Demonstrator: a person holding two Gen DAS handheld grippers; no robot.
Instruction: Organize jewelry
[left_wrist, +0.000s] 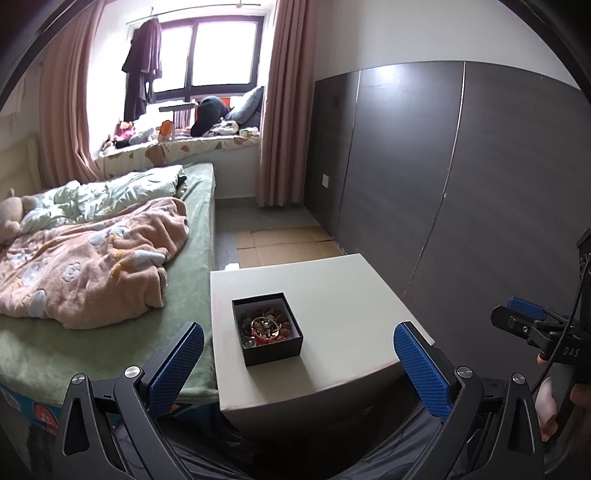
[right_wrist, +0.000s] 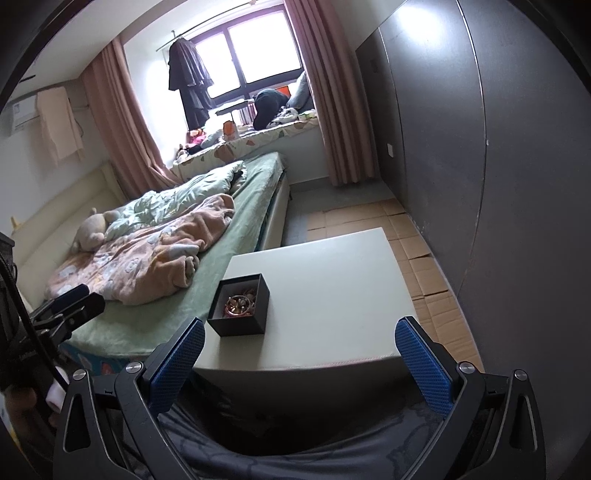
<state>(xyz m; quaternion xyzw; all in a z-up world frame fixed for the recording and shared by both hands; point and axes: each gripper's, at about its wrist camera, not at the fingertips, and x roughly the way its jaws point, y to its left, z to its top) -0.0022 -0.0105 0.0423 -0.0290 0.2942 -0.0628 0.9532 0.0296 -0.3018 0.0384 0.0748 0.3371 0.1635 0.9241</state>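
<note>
A small open black box (left_wrist: 271, 345) stands on a white square table (left_wrist: 332, 295), near its left front corner. It holds a tangle of jewelry (left_wrist: 264, 326), with a gold ring-shaped bangle on top. The box also shows in the right wrist view (right_wrist: 240, 325), with the jewelry (right_wrist: 240, 304) inside. My left gripper (left_wrist: 299, 354) is open and empty, held back from the table's front edge. My right gripper (right_wrist: 299, 350) is open and empty, also in front of the table; it shows at the right edge of the left wrist view (left_wrist: 524, 321).
A bed (left_wrist: 110, 314) with a green sheet and a pink blanket (left_wrist: 85, 266) touches the table's left side. Dark grey wardrobe doors (left_wrist: 461, 184) stand to the right. Flattened cardboard (right_wrist: 424, 258) lies on the floor beyond the table.
</note>
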